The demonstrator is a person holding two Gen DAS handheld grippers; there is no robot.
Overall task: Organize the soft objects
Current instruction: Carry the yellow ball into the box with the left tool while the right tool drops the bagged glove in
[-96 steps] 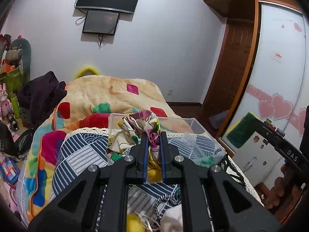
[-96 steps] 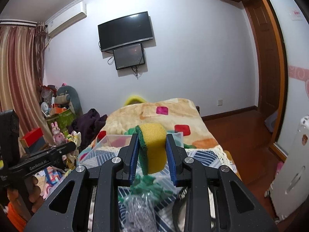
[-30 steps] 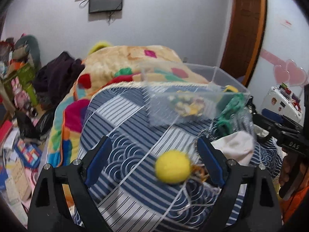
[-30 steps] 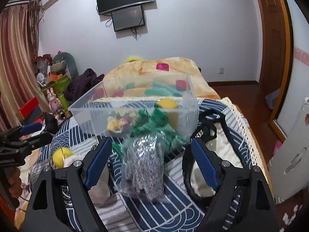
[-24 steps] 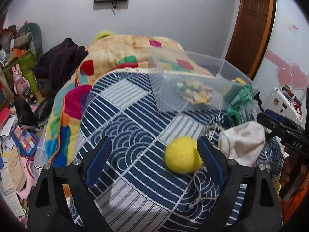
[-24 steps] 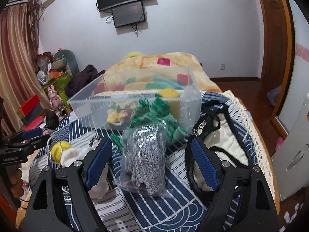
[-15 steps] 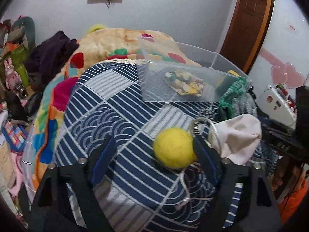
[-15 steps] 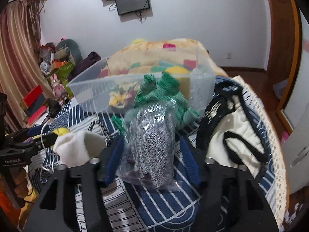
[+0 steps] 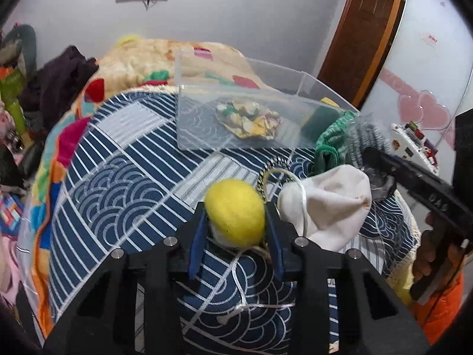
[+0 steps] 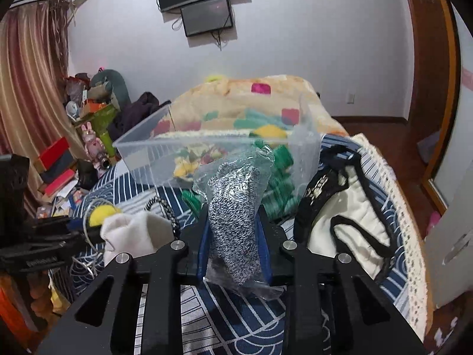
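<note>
yellow ball [image 9: 235,216] pinched in my left gripper [image 9: 236,230]; right gripper [image 10: 233,236] clamps bagged knit [image 10: 233,222]. clear bin [image 9: 260,118] at 12 o'clock, likely next stop for both.

Even, cool indoor light, soft shadows only. Fisheye bending curves the wooden door frame [image 10: 449,68] and blackens corners. Glare streaks the clear plastic bin [image 9: 266,94]; motion blur smears the right tongs [image 9: 414,177] beside it.

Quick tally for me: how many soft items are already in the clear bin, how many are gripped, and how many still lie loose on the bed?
In the clear bin: 2 (floral cloth, sponge)
Gripped: 2 (yellow ball, bagged grey knit)
Loose on bed: 3 (white sock, green knit, cream bag)
Total: 7
</note>
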